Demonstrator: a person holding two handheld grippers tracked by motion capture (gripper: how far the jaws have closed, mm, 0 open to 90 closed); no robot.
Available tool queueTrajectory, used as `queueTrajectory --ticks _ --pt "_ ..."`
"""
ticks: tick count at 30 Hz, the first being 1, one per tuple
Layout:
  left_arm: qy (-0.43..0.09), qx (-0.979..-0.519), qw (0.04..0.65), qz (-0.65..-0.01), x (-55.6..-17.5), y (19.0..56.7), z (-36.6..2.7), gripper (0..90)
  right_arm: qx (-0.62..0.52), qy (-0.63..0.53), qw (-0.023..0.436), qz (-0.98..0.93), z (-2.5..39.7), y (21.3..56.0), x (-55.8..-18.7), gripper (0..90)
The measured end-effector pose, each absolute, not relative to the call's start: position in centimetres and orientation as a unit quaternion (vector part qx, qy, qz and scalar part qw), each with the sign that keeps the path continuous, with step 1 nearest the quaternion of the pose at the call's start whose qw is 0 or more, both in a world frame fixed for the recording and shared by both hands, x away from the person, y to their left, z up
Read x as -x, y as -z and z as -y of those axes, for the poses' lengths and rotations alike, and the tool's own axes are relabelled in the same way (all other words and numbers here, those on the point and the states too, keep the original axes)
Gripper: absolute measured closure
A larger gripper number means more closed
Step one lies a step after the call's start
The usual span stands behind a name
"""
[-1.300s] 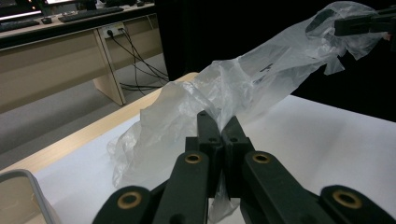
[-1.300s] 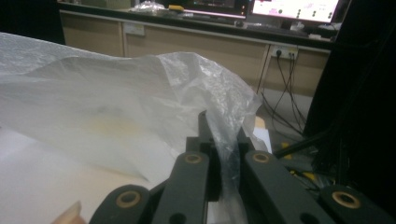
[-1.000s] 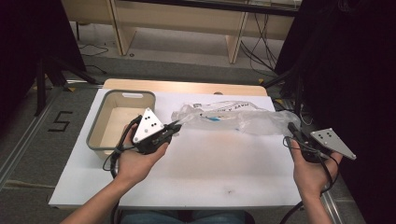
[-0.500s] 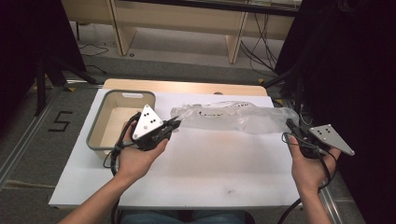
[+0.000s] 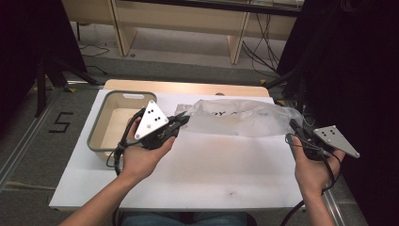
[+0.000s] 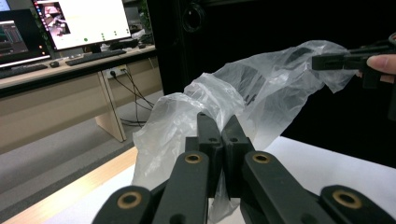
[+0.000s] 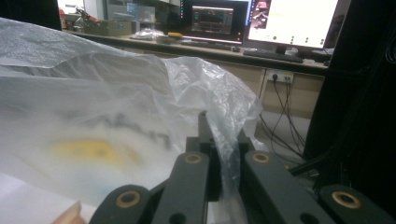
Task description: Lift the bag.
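Observation:
A clear, crinkled plastic bag [image 5: 240, 117] with dark print hangs stretched over the white table [image 5: 221, 169]. My left gripper [image 5: 185, 118] is shut on its left end, and in the left gripper view my jaws [image 6: 220, 128] pinch the film of the bag [image 6: 261, 88]. My right gripper [image 5: 292, 123] is shut on the bag's right end, near the table's right edge. In the right gripper view a fold of the bag [image 7: 93, 93] runs down between the closed jaws [image 7: 219, 128]. A blurred yellow patch [image 7: 88, 149] shows through the film. The right gripper [image 6: 345, 60] also appears far off in the left gripper view.
A grey bin [image 5: 101, 141] with a pale inside stands at the table's left, just beside my left hand. A wooden strip [image 5: 188, 88] edges the table's far side. Desks with monitors [image 7: 289, 21] and dangling cables [image 5: 263, 47] stand beyond.
The bag has gone from crumpled near the table to smoother and stretched between the two grippers. Both hands shifted only slightly.

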State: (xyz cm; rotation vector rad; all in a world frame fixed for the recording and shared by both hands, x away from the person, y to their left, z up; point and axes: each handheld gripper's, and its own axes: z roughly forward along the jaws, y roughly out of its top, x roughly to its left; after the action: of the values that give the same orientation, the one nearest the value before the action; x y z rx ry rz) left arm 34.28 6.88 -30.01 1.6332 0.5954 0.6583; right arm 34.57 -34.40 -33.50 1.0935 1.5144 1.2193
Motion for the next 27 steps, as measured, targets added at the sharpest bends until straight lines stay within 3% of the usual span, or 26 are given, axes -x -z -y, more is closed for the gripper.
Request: queueTrajectory --ticks 27 --pt "-0.301 -0.694 0.606 -0.247 -34.8 27.2 -7.0 89.0 -0.438 -0.502 0.445 -0.598 34.3 32.4 -35.0 90.0"
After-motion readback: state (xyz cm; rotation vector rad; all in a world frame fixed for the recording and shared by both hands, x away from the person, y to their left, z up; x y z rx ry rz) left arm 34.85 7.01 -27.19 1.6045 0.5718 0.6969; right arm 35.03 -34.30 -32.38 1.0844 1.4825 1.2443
